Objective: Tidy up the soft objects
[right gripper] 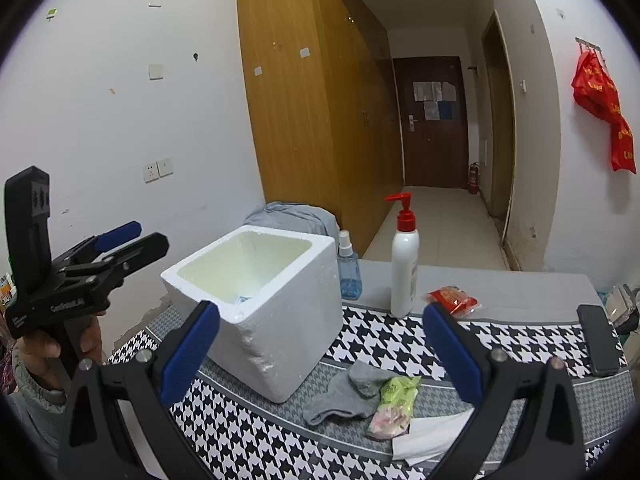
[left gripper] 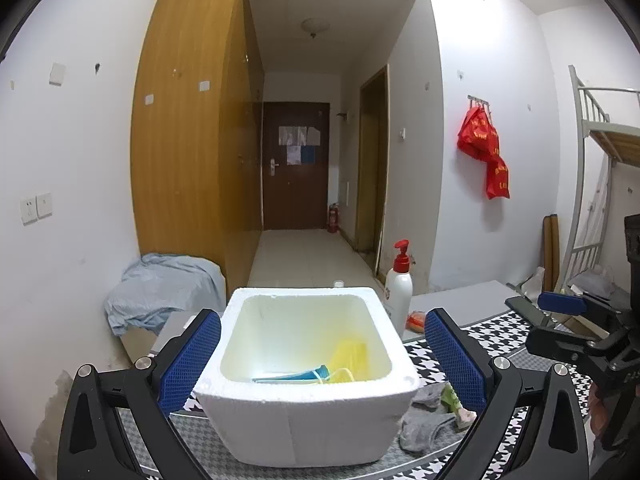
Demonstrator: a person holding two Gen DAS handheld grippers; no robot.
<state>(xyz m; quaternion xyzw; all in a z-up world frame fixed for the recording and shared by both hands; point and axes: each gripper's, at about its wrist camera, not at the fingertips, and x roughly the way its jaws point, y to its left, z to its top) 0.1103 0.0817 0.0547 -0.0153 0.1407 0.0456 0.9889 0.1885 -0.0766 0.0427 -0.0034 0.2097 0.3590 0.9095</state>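
A white foam box stands on the houndstooth cloth. A yellow soft item and a blue one lie inside it. My left gripper is open and empty, held above and short of the box. In the right wrist view the left gripper hangs at the box's left, clear of it. A grey sock and a green-and-pink packet lie beside the box on the right. My right gripper stands open and empty over them.
A white pump bottle, a blue spray bottle and a red packet stand behind the box. A white folded cloth lies near the front edge. A black flat object sits far right.
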